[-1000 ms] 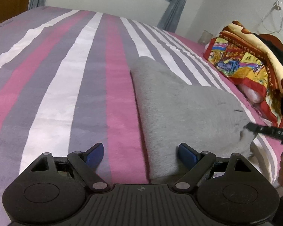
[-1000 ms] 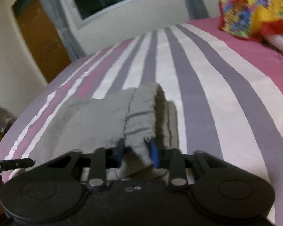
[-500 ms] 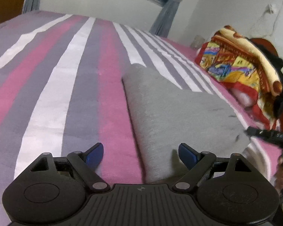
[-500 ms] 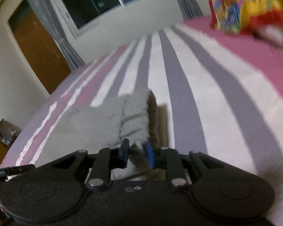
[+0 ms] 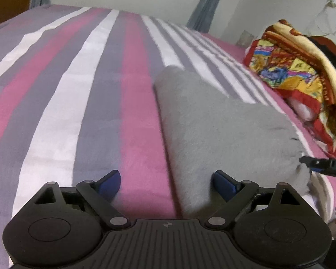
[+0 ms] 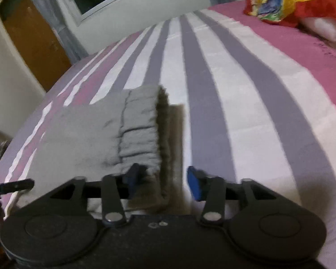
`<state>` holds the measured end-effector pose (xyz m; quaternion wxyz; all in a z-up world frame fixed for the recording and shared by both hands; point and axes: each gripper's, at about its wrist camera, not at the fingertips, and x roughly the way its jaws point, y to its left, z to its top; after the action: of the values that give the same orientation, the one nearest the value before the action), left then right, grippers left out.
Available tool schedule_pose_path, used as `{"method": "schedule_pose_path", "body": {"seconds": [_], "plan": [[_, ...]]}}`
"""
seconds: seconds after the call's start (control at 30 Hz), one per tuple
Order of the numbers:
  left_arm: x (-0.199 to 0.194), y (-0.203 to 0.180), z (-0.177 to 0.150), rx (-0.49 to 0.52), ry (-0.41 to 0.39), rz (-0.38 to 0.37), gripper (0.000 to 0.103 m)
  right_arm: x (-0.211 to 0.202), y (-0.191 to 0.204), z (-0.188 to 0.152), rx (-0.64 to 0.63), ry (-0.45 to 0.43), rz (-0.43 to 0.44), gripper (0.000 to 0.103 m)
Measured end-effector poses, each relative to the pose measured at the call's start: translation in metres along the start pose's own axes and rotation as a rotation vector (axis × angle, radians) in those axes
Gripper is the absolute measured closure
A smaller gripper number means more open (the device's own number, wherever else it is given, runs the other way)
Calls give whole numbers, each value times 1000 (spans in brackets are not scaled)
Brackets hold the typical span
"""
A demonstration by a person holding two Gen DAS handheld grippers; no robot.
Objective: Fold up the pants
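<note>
Both grippers, left gripper (image 5: 165, 183) and right gripper (image 6: 162, 182), are hovering jaws spread at the folded grey pants (image 5: 224, 134), gripping nothing; next fold wants matched edges.

pants (image 5: 224, 132): folded on the bed (image 5: 82, 103), ahead of both claws
blanket (image 5: 295, 67): right of the pants, well apart
</note>
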<state>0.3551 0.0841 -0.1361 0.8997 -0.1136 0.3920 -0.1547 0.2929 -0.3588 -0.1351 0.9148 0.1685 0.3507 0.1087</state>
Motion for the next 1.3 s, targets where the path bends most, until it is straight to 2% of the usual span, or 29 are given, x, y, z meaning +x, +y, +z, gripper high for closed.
{"method": "schedule_pose_path", "body": {"seconds": [0.03, 0.1, 0.17, 0.23, 0.27, 0.33, 0.43, 0.5, 0.57, 0.6, 0.63, 0.73, 0.83, 0.9, 0.97, 1.1, 1.13, 1.17, 1.2, 1.23, 1.27, 1.3], "plan": [[-1, 0, 1, 1, 0, -29, 14, -6, -1, 1, 21, -19, 32, 50], [2, 1, 3, -5, 18, -88, 14, -7, -14, 4, 78, -14, 98, 39], [9, 3, 6, -3, 43, -146, 15, -2, -27, 3, 133, 11, 147, 38], [16, 3, 9, 12, 78, -181, 28, 5, -44, 1, 199, 49, 210, 38], [21, 5, 11, 16, 97, -209, 31, 11, -55, 0, 248, 78, 260, 37], [32, 9, 14, -13, 143, -292, 34, 22, -73, -7, 330, 126, 356, 37], [54, 22, 17, -68, 199, -446, 34, 33, -86, -8, 365, 134, 453, 37], [70, 32, 17, -114, 207, -539, 34, 43, -88, -3, 351, 157, 503, 37], [85, 41, 17, -160, 208, -620, 43, 52, -84, 3, 320, 177, 545, 35], [93, 42, 17, -165, 213, -632, 57, 60, -82, 9, 298, 195, 566, 37], [101, 43, 15, -178, 221, -644, 66, 70, -80, 15, 276, 213, 568, 39], [112, 46, 13, -211, 205, -694, 76, 92, -66, 27, 221, 252, 575, 55], [96, 48, 22, -220, 114, -743, 79, 93, -54, 48, 189, 244, 649, 59], [86, 50, 41, -189, 47, -744, 79, 90, -38, 72, 131, 216, 692, 60], [84, 59, 74, -181, -9, -737, 79, 91, -23, 103, 95, 176, 726, 61], [102, 75, 143, -168, -49, -691, 78, 123, 3, 171, 71, 120, 746, 60], [112, 78, 155, -177, -35, -672, 74, 138, 5, 184, 77, 115, 715, 58], [128, 85, 162, -196, -6, -610, 65, 162, 7, 192, 76, 114, 654, 49], [144, 91, 164, -217, 34, -505, 39, 183, 4, 195, 92, 130, 541, 25], [161, 97, 160, -248, 103, -345, 36, 208, -2, 192, 155, 199, 387, 17], [167, 99, 156, -247, 144, -293, 37, 226, -10, 186, 224, 274, 283, 34], [163, 97, 153, -224, 132, -309, 37, 225, -18, 182, 293, 246, 318, 34]]}}
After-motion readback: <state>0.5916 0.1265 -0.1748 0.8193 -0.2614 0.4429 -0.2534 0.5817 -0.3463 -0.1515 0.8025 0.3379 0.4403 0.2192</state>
